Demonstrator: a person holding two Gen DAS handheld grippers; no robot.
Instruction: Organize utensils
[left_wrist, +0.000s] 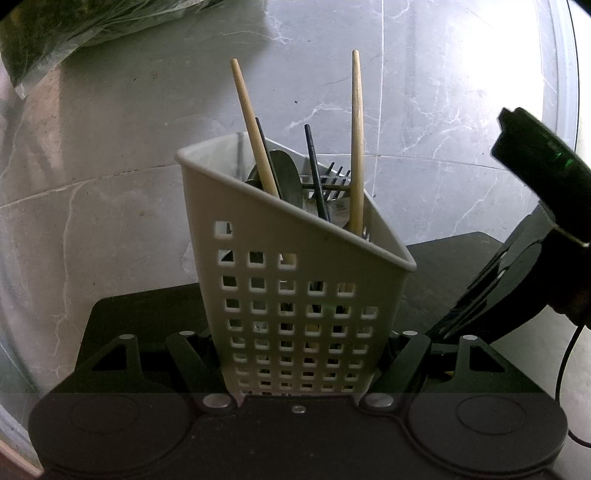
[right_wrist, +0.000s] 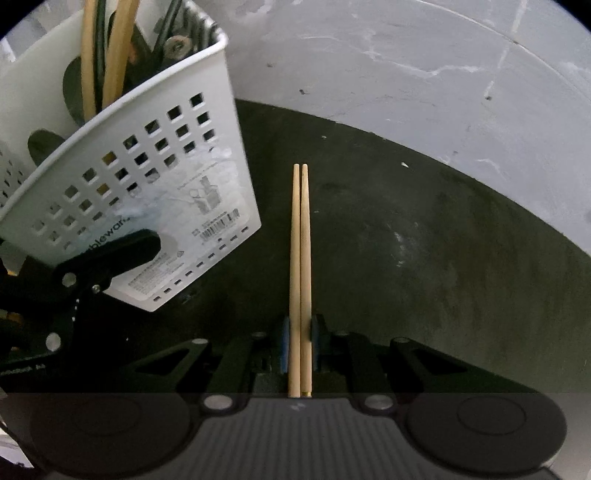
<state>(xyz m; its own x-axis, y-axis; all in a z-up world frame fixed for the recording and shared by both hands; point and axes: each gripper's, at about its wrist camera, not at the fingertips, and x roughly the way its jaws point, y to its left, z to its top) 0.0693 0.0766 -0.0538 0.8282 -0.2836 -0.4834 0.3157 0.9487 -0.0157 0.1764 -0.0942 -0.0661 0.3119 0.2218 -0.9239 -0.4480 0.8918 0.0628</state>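
Observation:
A white perforated utensil holder (left_wrist: 295, 295) is tilted in my left gripper (left_wrist: 299, 354), which is shut on its lower part. It holds two wooden chopsticks (left_wrist: 356, 147), black chopsticks (left_wrist: 314, 166), a spoon (left_wrist: 284, 177) and a fork (left_wrist: 332, 181). In the right wrist view the holder (right_wrist: 140, 184) is at the upper left, with a left gripper finger (right_wrist: 110, 258) on it. My right gripper (right_wrist: 300, 332) is shut on a pair of wooden chopsticks (right_wrist: 300, 240) that point forward over a dark mat (right_wrist: 424, 240).
The grey marble floor (left_wrist: 110, 184) lies around the mat (left_wrist: 147, 306). A plastic bag of greens (left_wrist: 74, 33) lies at the upper left. My right gripper's body (left_wrist: 535, 221) shows at the right edge of the left wrist view.

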